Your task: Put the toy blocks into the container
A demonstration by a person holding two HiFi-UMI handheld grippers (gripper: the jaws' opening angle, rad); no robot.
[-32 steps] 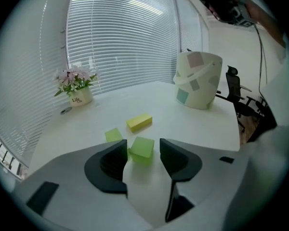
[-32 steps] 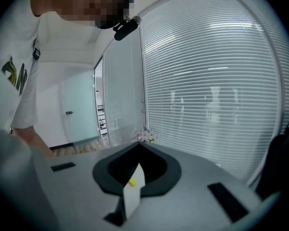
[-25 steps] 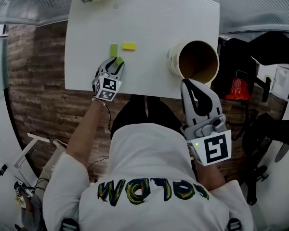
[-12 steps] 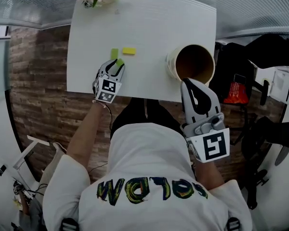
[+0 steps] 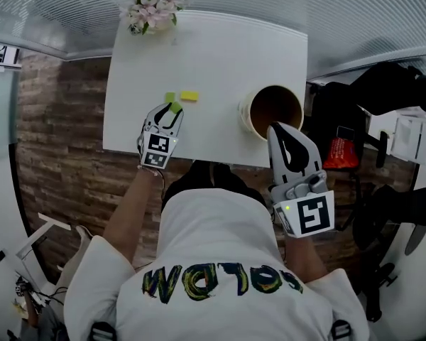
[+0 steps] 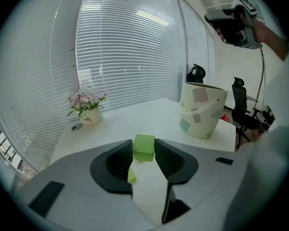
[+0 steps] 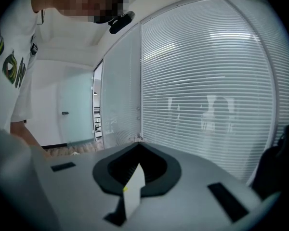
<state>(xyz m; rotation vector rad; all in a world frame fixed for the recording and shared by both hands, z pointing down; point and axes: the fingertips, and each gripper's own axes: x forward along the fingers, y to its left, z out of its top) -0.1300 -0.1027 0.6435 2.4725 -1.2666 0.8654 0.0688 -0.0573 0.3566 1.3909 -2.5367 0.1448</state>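
Observation:
My left gripper [image 5: 173,111] is shut on a light green block [image 5: 176,107] just above the white table [image 5: 213,55], near its front edge. In the left gripper view the green block [image 6: 144,145] sits clamped between the dark jaws of the left gripper [image 6: 144,153]. A second green block [image 5: 170,97] and a yellow block [image 5: 189,96] lie on the table just beyond. The round container [image 5: 272,112], a pale bucket [image 6: 202,110] with coloured squares, stands at the table's right. My right gripper [image 5: 280,128] hovers shut at the bucket's near rim, and the right gripper [image 7: 136,172] holds nothing.
A small pot of pink flowers [image 5: 151,9] stands at the table's far left corner. Black office chairs [image 5: 390,94] and a red item [image 5: 335,153] crowd the floor to the right. Window blinds [image 6: 130,57] run behind the table.
The head view has pulled back, so everything looks smaller. My left gripper still grips the green block in about the same spot. The right gripper stays by the bucket.

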